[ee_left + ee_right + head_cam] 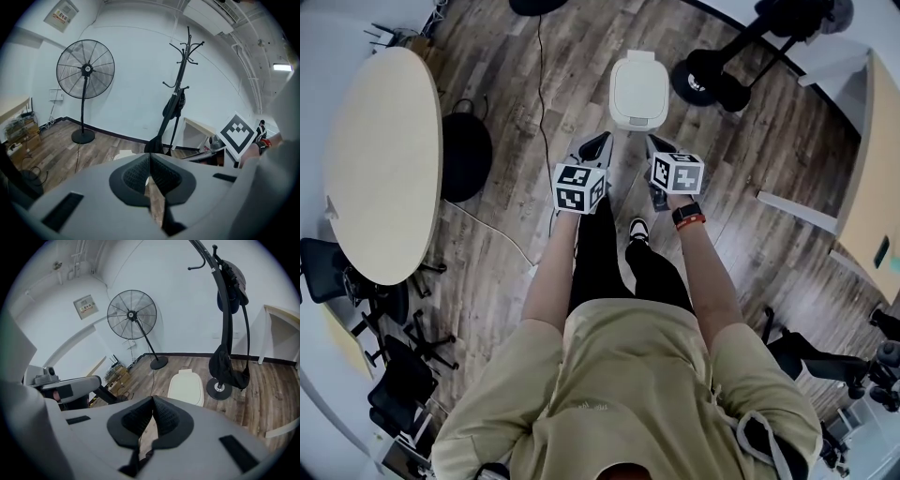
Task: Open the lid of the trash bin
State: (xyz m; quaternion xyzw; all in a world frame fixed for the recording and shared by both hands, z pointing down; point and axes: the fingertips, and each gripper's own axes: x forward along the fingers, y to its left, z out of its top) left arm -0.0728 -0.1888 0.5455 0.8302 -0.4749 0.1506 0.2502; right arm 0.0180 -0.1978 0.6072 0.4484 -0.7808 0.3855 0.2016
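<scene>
My left gripper [594, 147] is empty, jaws pressed together. The trash bin [637, 120] stands on the floor just ahead, its lid [638, 86] down. My right gripper [660, 146] is likewise empty, jaws together, probably poised to nudge that lid up.

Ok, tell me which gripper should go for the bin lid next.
Right, probably. The right gripper faces the trash bin just ahead of its shut jaws; the left gripper points past it, toward the coat stand.

beige t-shirt [628, 375], black trousers [605, 253], red-strapped watch [688, 217], grey tools [600, 141] [653, 142] bearing black-and-white marker cubes [579, 187] [678, 172]
</scene>
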